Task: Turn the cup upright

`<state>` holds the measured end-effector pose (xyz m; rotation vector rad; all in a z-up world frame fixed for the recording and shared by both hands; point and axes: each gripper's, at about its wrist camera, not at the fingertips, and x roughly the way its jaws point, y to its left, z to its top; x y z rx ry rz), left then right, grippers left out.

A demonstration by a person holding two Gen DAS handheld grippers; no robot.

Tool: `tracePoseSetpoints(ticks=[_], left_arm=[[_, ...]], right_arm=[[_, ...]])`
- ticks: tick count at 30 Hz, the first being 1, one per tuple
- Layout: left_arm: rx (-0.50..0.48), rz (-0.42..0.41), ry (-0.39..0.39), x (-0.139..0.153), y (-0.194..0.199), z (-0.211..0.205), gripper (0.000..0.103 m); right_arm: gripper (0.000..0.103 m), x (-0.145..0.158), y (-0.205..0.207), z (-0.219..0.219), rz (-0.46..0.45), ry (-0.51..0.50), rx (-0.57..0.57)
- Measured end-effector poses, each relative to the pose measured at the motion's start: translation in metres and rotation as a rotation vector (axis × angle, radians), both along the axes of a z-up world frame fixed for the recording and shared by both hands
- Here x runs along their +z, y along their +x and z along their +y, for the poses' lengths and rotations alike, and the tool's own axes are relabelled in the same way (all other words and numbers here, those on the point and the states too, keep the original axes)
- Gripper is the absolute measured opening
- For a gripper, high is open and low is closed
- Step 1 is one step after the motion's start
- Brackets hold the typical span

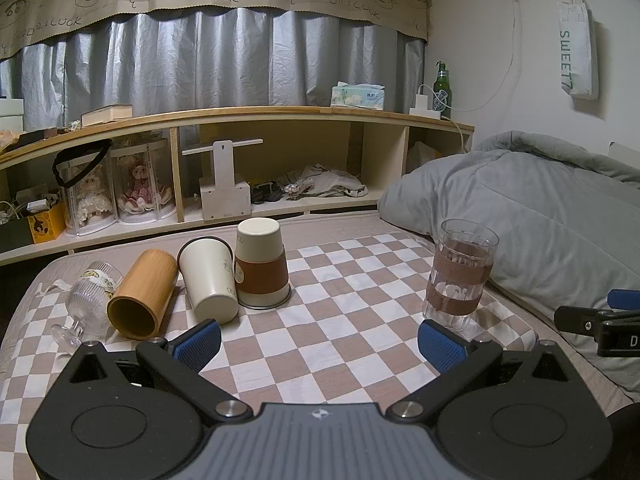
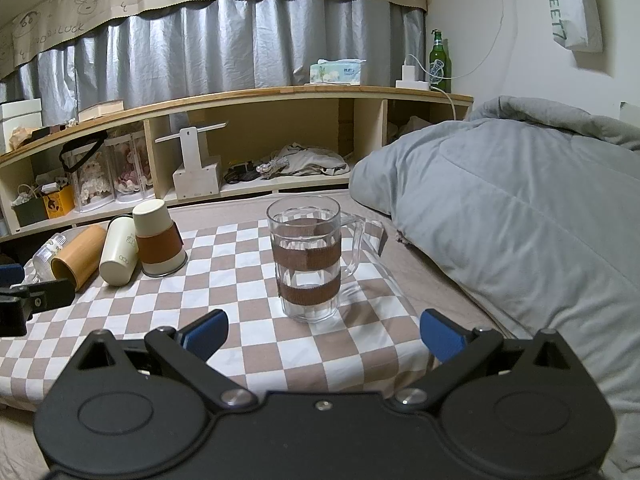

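A clear glass mug [image 2: 308,264] with two brown bands stands upright on the checkered cloth [image 2: 224,280]; it also shows in the left wrist view [image 1: 460,274]. At the left, a cream cup with a brown sleeve [image 1: 260,266] stands upside down. A white cup [image 1: 208,280], a bamboo cup [image 1: 140,296] and a clear goblet [image 1: 90,292] lie on their sides beside it. My left gripper [image 1: 318,344] is open and empty, short of the cups. My right gripper [image 2: 324,334] is open and empty, just short of the glass mug.
A grey duvet [image 2: 520,208] is heaped on the right of the bed. A wooden shelf unit [image 1: 280,160] with dolls, a tissue box and a green bottle [image 1: 442,88] runs along the back under grey curtains.
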<state>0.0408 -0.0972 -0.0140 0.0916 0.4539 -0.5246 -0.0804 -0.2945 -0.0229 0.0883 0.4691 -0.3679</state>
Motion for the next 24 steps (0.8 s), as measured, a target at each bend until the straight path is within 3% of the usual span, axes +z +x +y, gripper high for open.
tracePoseSetpoints(ticks=[24], left_arm=[[-0.007,-0.003,0.006,-0.0016,-0.0011,0.0000,0.103]], right_arm=[[0.103,0.0003,-0.0002,-0.0009,0.001,0.001,0.001]])
